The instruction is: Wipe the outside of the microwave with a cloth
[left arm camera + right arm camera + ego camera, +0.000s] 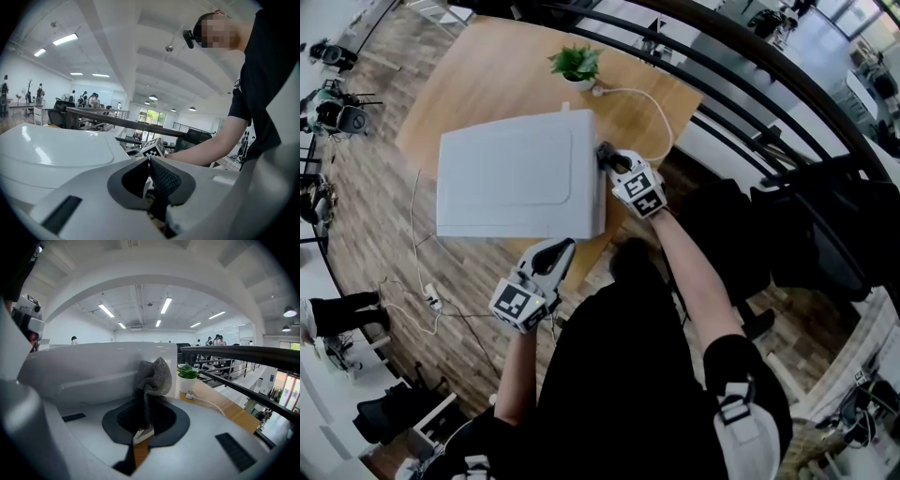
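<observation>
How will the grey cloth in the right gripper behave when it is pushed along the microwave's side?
Probably floppy: the cloth bunches and folds over beyond the right gripper, whose jaws are shut on it. Its knitted look suggests it will drag rather than slip on the microwave. It looks light, so it should follow the gripper.

Light wooden table (487, 84), small green potted plant (577, 64) at its far edge, white cable (654, 101) curving over the tabletop beside the plant, dark railing (750, 94) past the table's right side, thin white cord (432, 301) on the plank floor (375, 206) left of it.
</observation>
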A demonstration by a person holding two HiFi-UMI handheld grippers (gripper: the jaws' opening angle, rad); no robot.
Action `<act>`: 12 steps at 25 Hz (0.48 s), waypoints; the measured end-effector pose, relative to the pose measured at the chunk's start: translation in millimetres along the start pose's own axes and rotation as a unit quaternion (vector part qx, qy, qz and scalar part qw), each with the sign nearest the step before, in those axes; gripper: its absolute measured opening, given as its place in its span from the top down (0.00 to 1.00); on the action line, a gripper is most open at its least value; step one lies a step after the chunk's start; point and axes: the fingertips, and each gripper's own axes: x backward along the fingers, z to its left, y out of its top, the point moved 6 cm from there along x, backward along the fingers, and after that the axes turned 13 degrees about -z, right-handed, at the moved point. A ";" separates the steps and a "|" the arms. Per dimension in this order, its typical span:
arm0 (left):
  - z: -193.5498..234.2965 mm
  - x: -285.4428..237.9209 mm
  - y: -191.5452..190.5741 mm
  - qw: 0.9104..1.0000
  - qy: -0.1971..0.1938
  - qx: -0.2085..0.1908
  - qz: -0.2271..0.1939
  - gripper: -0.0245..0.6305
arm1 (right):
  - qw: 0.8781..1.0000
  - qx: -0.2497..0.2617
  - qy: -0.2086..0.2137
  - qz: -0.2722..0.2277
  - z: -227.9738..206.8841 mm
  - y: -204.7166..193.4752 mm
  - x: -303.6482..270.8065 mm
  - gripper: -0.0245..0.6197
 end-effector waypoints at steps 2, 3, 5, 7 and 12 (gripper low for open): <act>1.9 0.4 0.0 1.000 -0.002 0.000 -0.001 0.95 | 1.000 -0.002 -0.002 0.000 2.3 0.6 0.8 0.95; 2.7 0.6 0.0 1.000 -0.003 -0.001 -0.002 0.95 | 1.000 -0.004 -0.004 0.000 3.5 0.7 1.5 0.95; 3.2 0.8 0.5 1.000 -0.007 -0.002 -0.004 0.95 | 1.000 -0.007 -0.006 -0.002 6.8 1.4 3.8 0.95; 3.2 1.4 1.1 1.000 -0.008 -0.003 -0.002 0.95 | 1.000 -0.011 -0.009 -0.004 11.2 2.0 7.0 0.95; 2.2 2.0 -1.1 1.000 -0.018 -0.004 -0.001 0.95 | 1.000 -0.016 -0.014 -0.005 22.5 -3.2 15.4 0.95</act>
